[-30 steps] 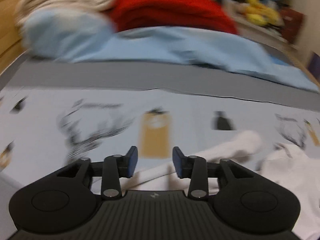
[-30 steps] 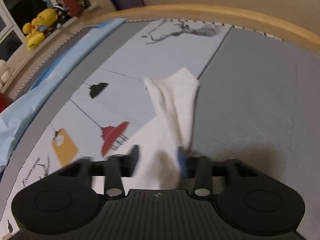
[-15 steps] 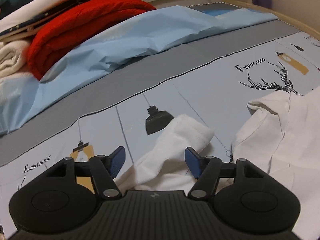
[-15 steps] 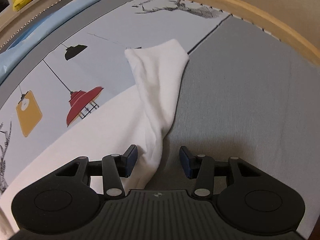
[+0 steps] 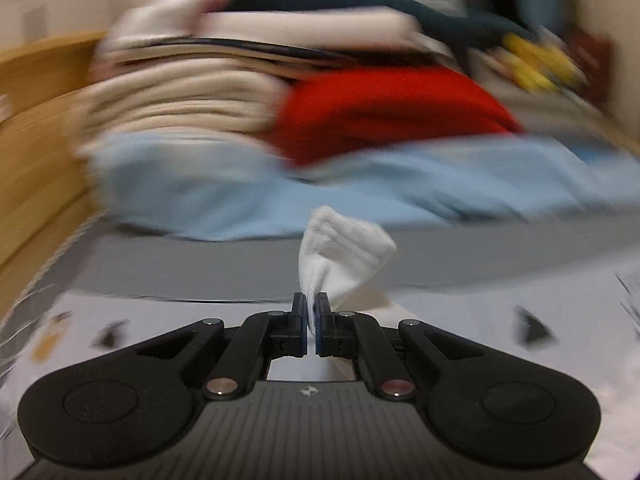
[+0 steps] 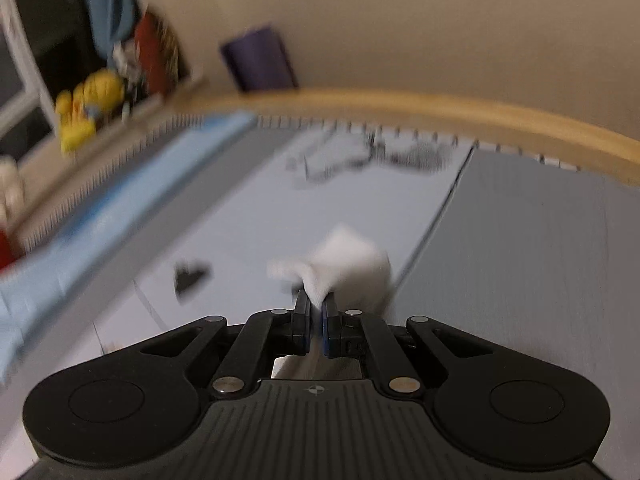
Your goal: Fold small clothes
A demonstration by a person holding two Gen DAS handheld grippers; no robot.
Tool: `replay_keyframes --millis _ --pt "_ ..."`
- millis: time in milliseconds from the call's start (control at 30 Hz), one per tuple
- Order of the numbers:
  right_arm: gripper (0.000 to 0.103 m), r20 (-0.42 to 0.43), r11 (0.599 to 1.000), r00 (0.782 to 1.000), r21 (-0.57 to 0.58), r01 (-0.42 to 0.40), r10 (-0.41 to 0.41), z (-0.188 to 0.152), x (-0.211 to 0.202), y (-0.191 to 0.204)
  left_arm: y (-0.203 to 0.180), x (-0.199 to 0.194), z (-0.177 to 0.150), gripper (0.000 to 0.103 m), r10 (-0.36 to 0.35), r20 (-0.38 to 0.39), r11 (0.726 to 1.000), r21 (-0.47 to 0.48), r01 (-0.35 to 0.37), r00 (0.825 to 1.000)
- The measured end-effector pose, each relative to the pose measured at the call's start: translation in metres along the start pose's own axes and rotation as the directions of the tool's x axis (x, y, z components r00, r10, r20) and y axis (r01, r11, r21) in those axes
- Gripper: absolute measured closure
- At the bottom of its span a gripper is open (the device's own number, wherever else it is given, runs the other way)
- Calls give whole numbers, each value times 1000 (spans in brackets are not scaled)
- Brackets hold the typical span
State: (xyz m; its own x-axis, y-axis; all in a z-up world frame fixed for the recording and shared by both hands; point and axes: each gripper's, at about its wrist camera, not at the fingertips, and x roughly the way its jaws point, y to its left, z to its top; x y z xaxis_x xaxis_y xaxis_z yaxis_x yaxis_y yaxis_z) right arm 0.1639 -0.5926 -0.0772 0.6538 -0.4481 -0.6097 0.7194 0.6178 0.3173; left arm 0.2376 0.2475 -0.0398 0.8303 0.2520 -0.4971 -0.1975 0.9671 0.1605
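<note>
your left gripper (image 5: pixel 311 307) is pinched tight on a bunched end of the white garment (image 5: pixel 344 254) at the lower centre of its frame — the cloth fans up above the pads, in front of the blurred light blue sheet (image 5: pixel 240 196), with the red blanket (image 5: pixel 384 112) and a stack of cream bedding (image 5: pixel 180 108) across the top. your right gripper (image 6: pixel 317 307) is clamped the same way on another bunched white end (image 6: pixel 352 264) at the centre of its view — the printed bedcover (image 6: pixel 248 216) lies behind it, grey cover (image 6: pixel 520 240) at right, wooden bed rail (image 6: pixel 400 106) curving across the upper half.
</note>
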Motion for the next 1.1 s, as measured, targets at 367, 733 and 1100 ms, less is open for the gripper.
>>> replay_keyframes --millis 367,733,1100 --pt "78 -135 881 881 78 467 -454 -6 13 -42 150 9 -32 83 352 -296 847 -303 -436 888" --pt "56 107 967 986 -204 150 -130 -35 -37 88 -115 -17 -55 55 -387 -248 918 -14 396 888" --pt "53 -509 779 813 -372 -504 283 -138 18 170 -182 7 -97 71 -432 -397 877 25 480 809"
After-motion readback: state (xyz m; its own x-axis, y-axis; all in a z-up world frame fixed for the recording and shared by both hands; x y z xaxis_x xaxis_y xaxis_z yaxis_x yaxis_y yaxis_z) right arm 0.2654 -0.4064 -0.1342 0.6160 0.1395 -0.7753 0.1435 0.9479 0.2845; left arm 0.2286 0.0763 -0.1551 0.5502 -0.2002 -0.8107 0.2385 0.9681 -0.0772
